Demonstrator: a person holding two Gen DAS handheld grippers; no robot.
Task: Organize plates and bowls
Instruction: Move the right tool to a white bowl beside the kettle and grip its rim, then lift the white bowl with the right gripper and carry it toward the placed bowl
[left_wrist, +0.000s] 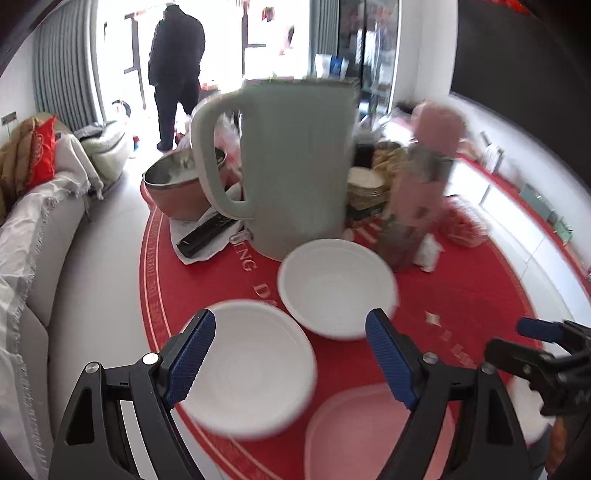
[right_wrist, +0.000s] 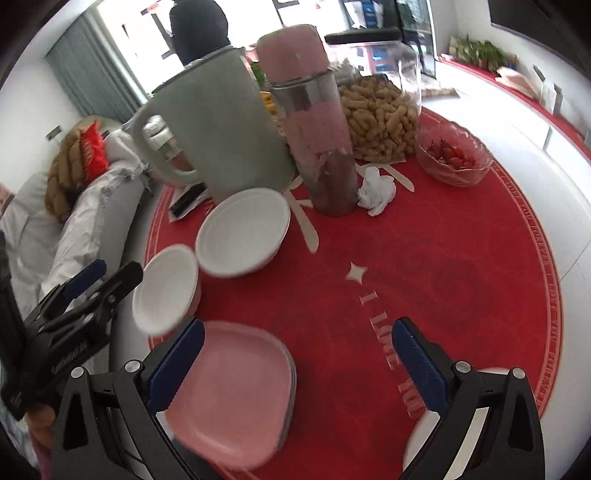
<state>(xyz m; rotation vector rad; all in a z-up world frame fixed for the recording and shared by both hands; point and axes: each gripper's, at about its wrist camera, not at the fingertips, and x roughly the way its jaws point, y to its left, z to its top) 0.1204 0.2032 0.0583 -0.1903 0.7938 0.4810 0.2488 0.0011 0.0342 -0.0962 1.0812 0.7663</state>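
My left wrist camera looks down at a slant, close over the red round table (left_wrist: 207, 280), facing the green kettle (left_wrist: 295, 166) and the window. My right wrist camera sits beside it, aimed likewise — both share the kettle (right_wrist: 221, 136), two white bowls (left_wrist: 336, 288) (right_wrist: 243, 232) and pink plates (right_wrist: 229, 391).

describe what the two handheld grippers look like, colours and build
Both match: the left gripper and right gripper have black angular plastic frames with triangular cutouts, silver round screw heads at the pivots, and two fingers faced with blue textured pads. No cables or sleeves visible.
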